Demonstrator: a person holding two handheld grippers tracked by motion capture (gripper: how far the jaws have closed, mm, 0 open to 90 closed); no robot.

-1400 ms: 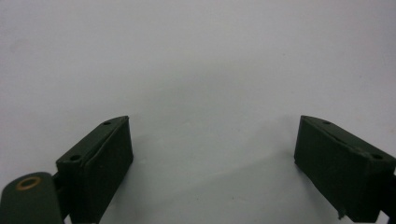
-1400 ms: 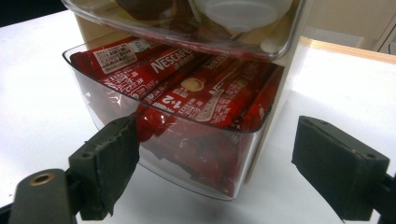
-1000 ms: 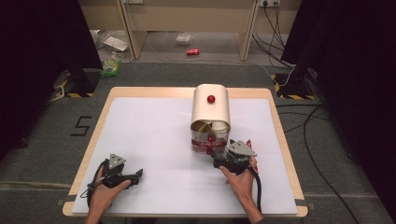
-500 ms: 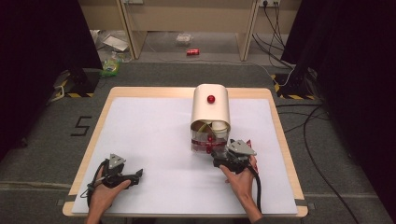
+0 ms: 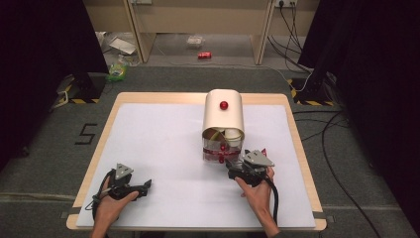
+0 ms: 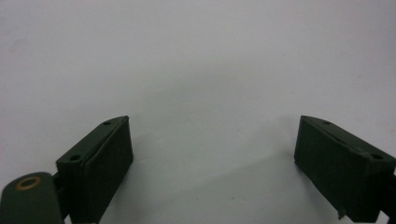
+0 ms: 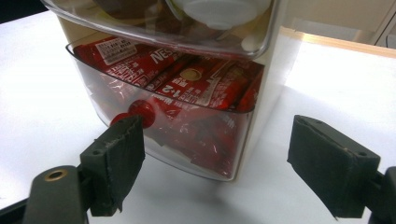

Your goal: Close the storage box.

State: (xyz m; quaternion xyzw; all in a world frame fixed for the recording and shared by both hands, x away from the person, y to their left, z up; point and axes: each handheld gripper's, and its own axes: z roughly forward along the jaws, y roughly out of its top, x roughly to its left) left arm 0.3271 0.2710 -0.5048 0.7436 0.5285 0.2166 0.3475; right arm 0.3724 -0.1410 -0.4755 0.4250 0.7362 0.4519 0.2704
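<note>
A cream, round-topped storage box (image 5: 224, 116) with a red knob (image 5: 224, 105) on top stands mid-table. Its clear lower drawer (image 7: 182, 116) is packed with red sachets (image 7: 187, 81) and has a red knob (image 7: 140, 112) on its front. A clear upper drawer (image 7: 187, 23) holds white and brown items. My right gripper (image 5: 236, 166) (image 7: 215, 168) is open just in front of the lower drawer, its left jaw close beside the drawer knob. My left gripper (image 5: 141, 187) (image 6: 212, 163) rests open at the front left on bare white table, with nothing between its jaws.
The white table surface (image 5: 158, 144) has a wooden rim (image 5: 94, 153). Cables (image 5: 322, 144) lie on the floor to the right. A red can (image 5: 204, 55) and litter lie on the floor beyond the table, near wooden furniture.
</note>
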